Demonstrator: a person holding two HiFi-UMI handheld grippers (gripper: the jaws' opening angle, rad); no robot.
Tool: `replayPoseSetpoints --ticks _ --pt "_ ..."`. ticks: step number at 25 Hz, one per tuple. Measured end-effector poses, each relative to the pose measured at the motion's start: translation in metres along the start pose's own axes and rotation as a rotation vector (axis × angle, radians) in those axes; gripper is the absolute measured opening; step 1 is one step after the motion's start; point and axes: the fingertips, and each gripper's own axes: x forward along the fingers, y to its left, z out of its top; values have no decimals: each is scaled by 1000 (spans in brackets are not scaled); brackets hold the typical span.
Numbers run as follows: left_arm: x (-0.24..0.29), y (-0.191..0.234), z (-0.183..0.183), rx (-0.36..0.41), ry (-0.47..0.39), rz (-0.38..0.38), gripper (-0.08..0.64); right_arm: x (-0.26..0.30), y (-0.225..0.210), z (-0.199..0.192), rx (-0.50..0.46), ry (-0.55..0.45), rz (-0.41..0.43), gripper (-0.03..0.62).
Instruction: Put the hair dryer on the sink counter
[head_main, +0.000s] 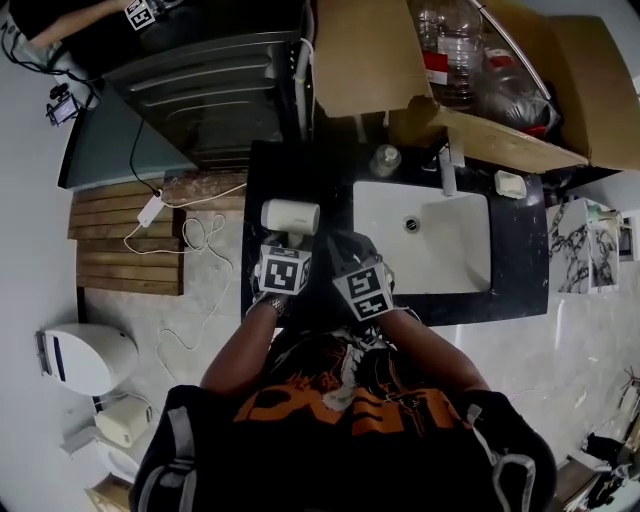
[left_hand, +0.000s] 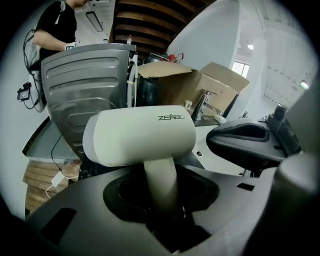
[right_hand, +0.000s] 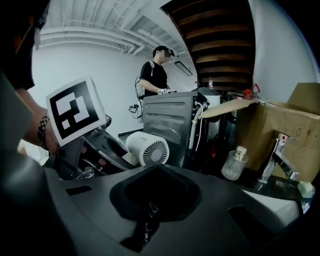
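My left gripper (head_main: 289, 244) is shut on the handle of the white hair dryer (head_main: 290, 216), which it holds upright over the left part of the black sink counter (head_main: 268, 172). In the left gripper view the dryer's barrel (left_hand: 140, 137) lies crosswise above the jaws (left_hand: 162, 200), and the handle runs down between them. I cannot tell whether the dryer touches the counter. My right gripper (head_main: 352, 252) hovers just to the right, near the basin's edge, its jaws (right_hand: 149, 212) together with nothing in them. From the right gripper view the dryer's grille (right_hand: 148, 149) faces me.
A white basin (head_main: 430, 240) with a faucet (head_main: 447, 170), a soap bottle (head_main: 385, 160) and a soap dish (head_main: 510, 184) fills the counter's right side. A cardboard box (head_main: 380, 60) and a grey appliance (head_main: 210, 90) stand behind. A person (right_hand: 156, 72) stands beyond it.
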Motion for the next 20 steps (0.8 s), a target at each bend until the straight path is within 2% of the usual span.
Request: replayPoseSetpoints --ticks 6,12,20 --pt "9 6 -13 -36 28 4 182 23 6 -29 63 131 46 14" --pt "11 15 -15 -75 55 6 187 30 6 -55 94 232 46 14" --pt "23 19 -20 -81 121 -10 199 21 15 -68 108 267 60 14"
